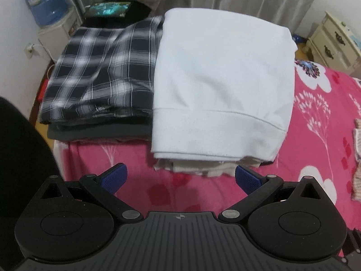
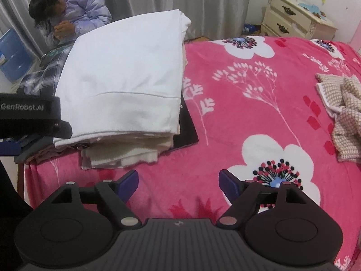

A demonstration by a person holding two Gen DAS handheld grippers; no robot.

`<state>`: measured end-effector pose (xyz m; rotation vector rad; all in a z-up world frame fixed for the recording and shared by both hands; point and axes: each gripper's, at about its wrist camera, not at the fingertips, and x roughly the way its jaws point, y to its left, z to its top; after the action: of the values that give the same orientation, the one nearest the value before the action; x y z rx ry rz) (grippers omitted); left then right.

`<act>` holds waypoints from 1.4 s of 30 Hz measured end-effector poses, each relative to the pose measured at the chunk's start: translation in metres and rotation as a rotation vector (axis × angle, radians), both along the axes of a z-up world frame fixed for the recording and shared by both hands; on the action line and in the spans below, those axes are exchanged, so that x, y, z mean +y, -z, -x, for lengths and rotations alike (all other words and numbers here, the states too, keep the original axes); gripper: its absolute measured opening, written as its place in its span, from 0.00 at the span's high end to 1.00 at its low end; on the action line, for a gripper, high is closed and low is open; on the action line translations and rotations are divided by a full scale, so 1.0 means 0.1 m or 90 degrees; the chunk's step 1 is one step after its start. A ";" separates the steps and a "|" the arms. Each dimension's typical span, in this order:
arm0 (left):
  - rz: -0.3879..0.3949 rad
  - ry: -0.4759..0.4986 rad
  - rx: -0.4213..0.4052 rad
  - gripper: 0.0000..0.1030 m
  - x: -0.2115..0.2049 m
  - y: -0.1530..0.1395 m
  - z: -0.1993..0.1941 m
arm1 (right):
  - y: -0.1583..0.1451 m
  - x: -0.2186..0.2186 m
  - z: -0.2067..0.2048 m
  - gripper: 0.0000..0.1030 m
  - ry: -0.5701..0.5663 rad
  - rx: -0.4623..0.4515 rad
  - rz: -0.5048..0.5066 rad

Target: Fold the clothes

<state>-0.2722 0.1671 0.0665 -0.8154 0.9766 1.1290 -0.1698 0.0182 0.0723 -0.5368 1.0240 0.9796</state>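
A folded white sweatshirt (image 1: 221, 85) tops a stack of cream and dark folded clothes on the pink floral blanket (image 1: 135, 187). Left of it lies a second stack topped by a black-and-white plaid garment (image 1: 101, 67). My left gripper (image 1: 180, 178) stands open just in front of the white stack, holding nothing. In the right wrist view the same white sweatshirt (image 2: 121, 79) sits at the left, and a crumpled beige checked garment (image 2: 343, 113) lies unfolded at the right edge of the blanket (image 2: 248, 117). My right gripper (image 2: 179, 185) hangs open over bare blanket.
A person in a lilac puffer jacket (image 2: 85, 6) sits beyond the bed's far left corner. A blue water bottle (image 1: 45, 2) stands on a dispenser at the left. A cream nightstand (image 2: 295, 20) stands at the back right, with grey curtains (image 2: 203, 0) behind. The bed's left edge drops to the floor.
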 end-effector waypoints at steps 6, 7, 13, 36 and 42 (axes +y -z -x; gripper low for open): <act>-0.032 0.046 0.017 0.00 -0.04 -0.09 -0.06 | -0.06 0.08 -0.04 0.18 0.006 0.011 -0.004; -0.029 0.051 0.013 0.00 -0.04 -0.11 -0.06 | -0.06 0.09 -0.04 0.18 0.007 0.012 -0.006; -0.029 0.072 0.007 0.00 -0.04 -0.15 -0.04 | -0.06 0.12 0.03 0.18 0.006 0.011 -0.005; -0.036 0.061 0.000 0.00 0.10 -0.14 0.13 | -0.11 0.26 0.16 0.17 -0.031 -0.024 0.003; -0.035 0.062 0.004 0.00 0.11 -0.13 0.14 | -0.10 0.26 0.19 0.17 -0.040 -0.025 0.006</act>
<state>-0.2862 0.1780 0.0797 -0.7135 0.9765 1.0708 -0.1886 0.0445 0.0820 -0.5968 0.9818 1.0162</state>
